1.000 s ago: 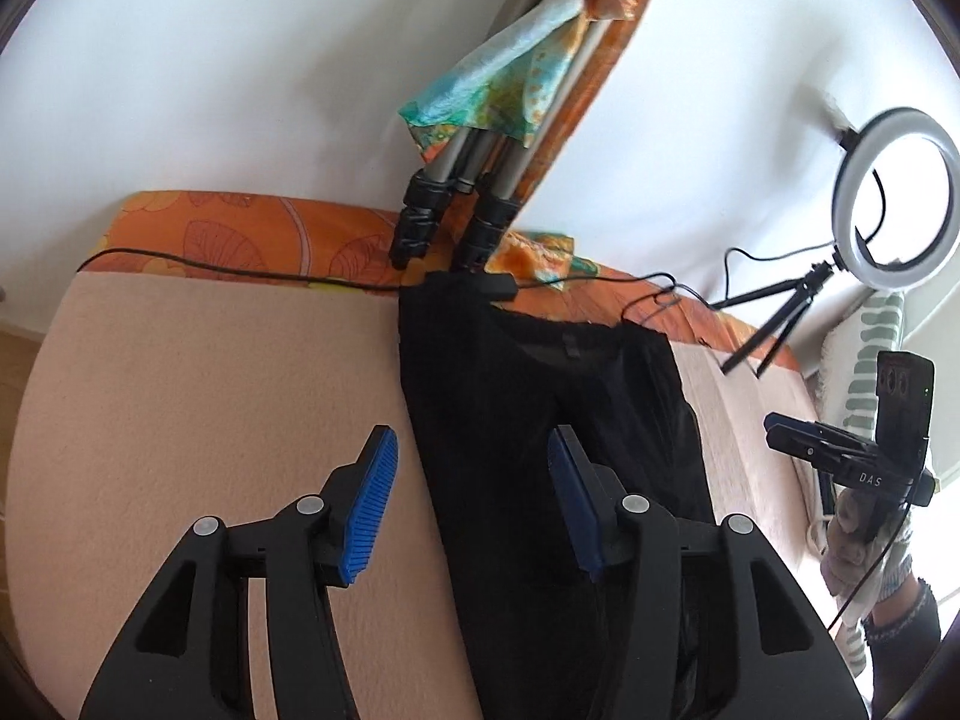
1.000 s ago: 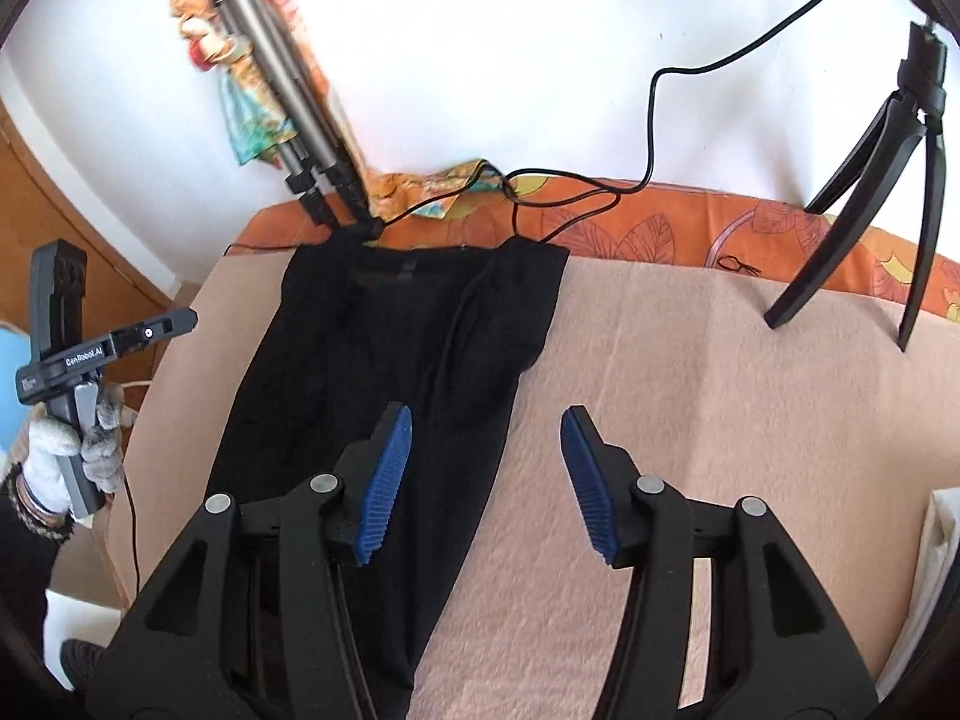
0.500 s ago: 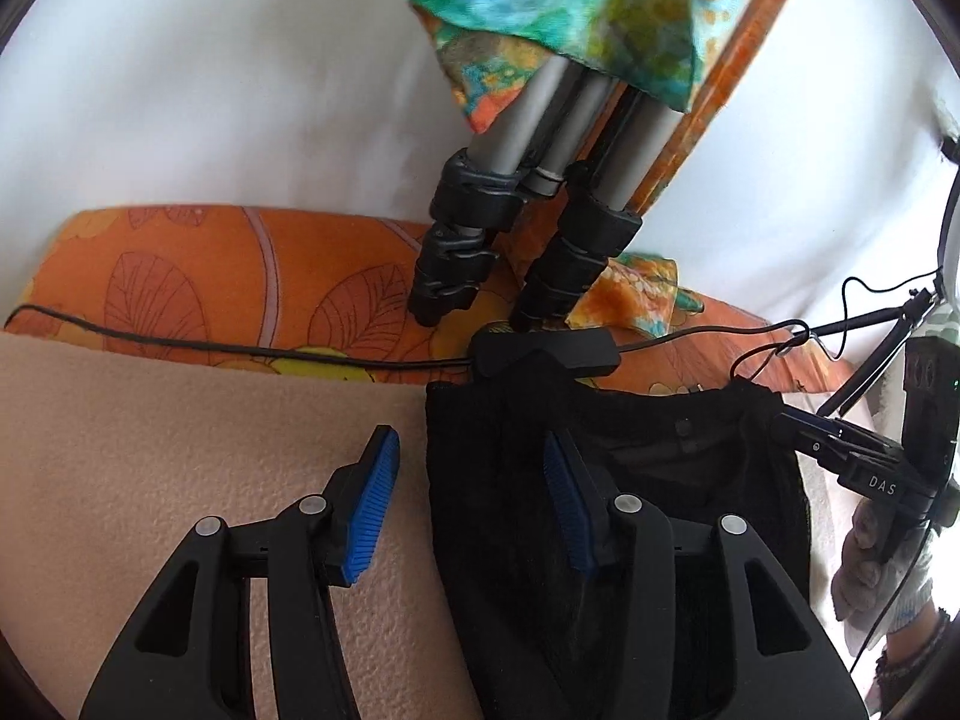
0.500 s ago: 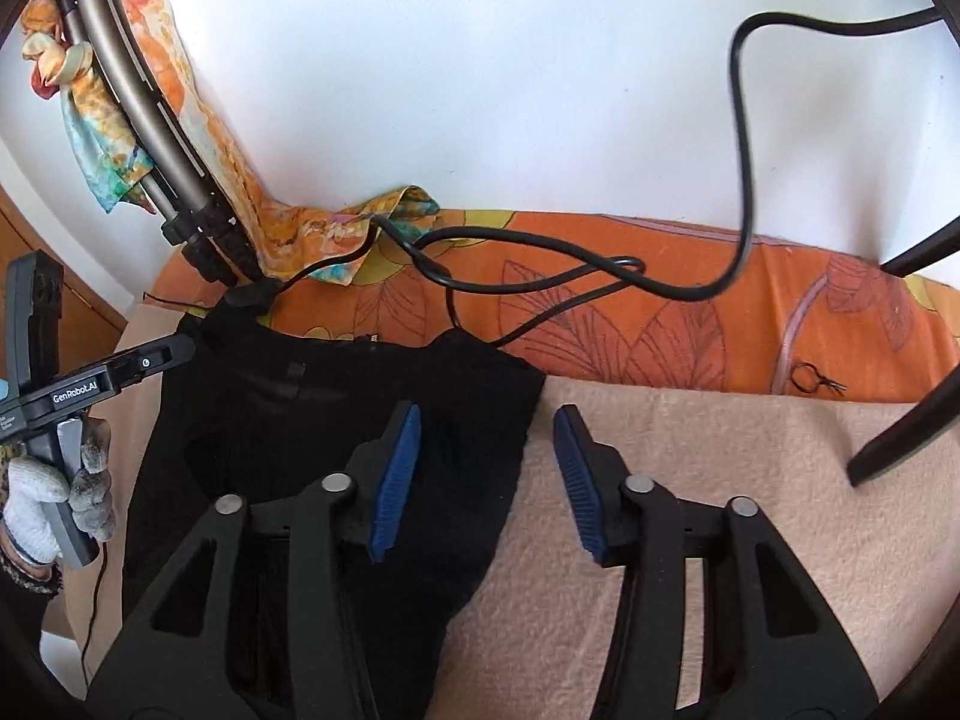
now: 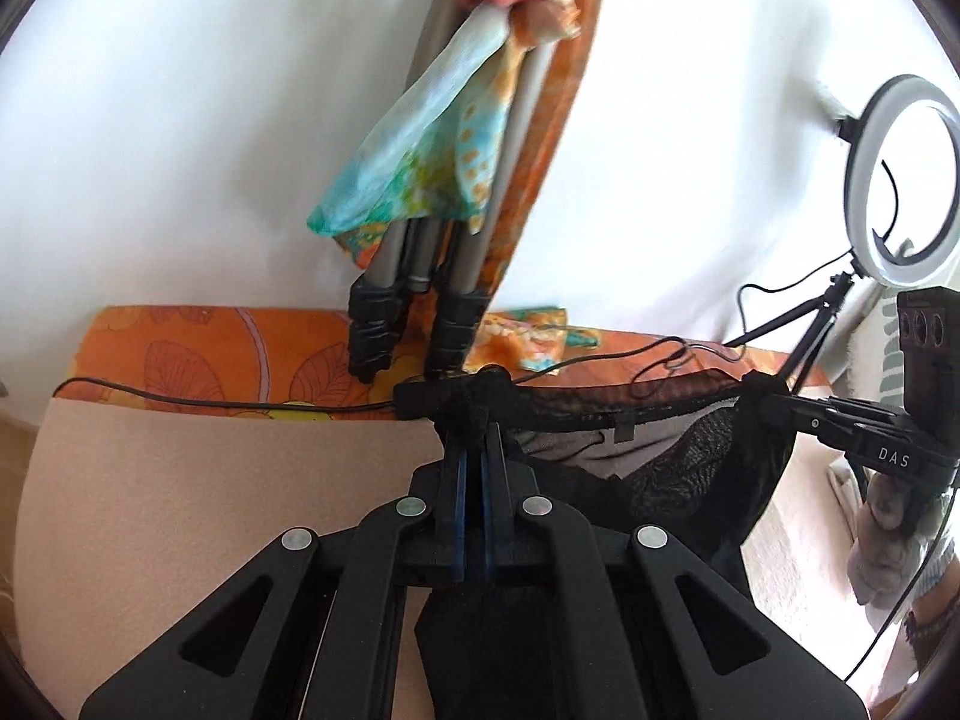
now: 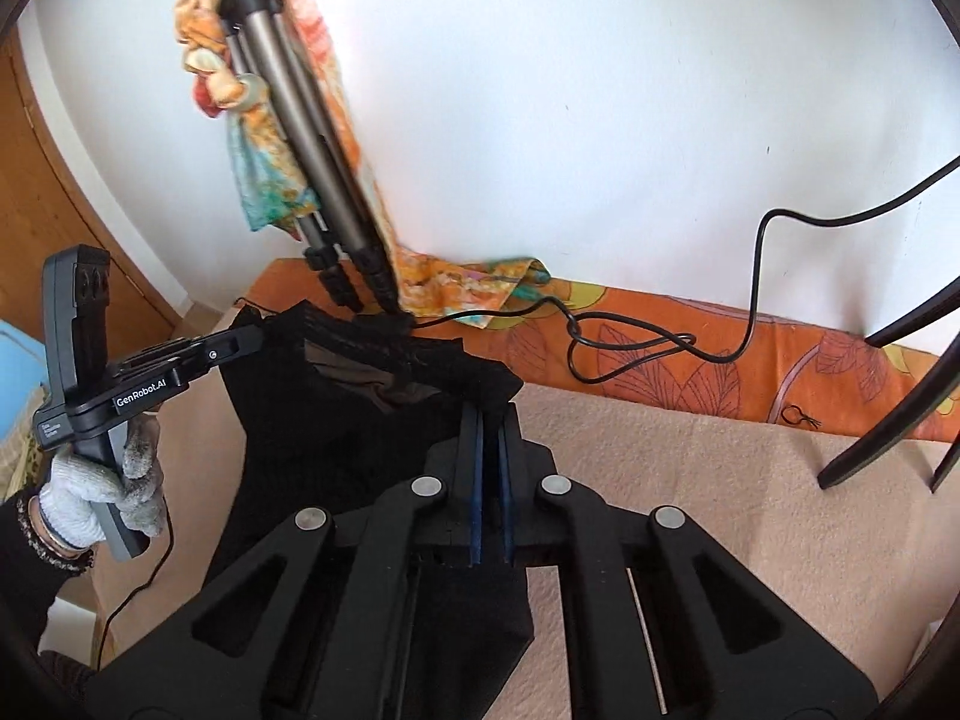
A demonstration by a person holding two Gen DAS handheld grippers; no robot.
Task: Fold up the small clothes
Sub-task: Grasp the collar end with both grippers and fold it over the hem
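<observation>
A black garment (image 5: 660,480) with an elastic waistband hangs stretched between my two grippers above a beige blanket (image 5: 210,510). My left gripper (image 5: 471,426) is shut on the waistband's left corner. My right gripper (image 6: 489,414) is shut on the waistband's right corner. In the left wrist view the right gripper (image 5: 774,402) shows at the far right, pinching the other corner. In the right wrist view the left gripper (image 6: 252,339) shows at the left, held by a gloved hand (image 6: 114,486). The rest of the garment (image 6: 336,468) hangs down and trails under both grippers.
A folded tripod (image 5: 420,276) draped with a colourful scarf (image 5: 420,156) leans on the white wall. An orange patterned cloth (image 6: 720,348) lies along the back with black cables (image 6: 630,348) on it. A ring light (image 5: 900,180) stands at the right. A dark stand leg (image 6: 888,420) crosses the right.
Both grippers have closed on the waistband corners and lifted it off the blanket. Earlier they were open and moving forward over the flat garment.
</observation>
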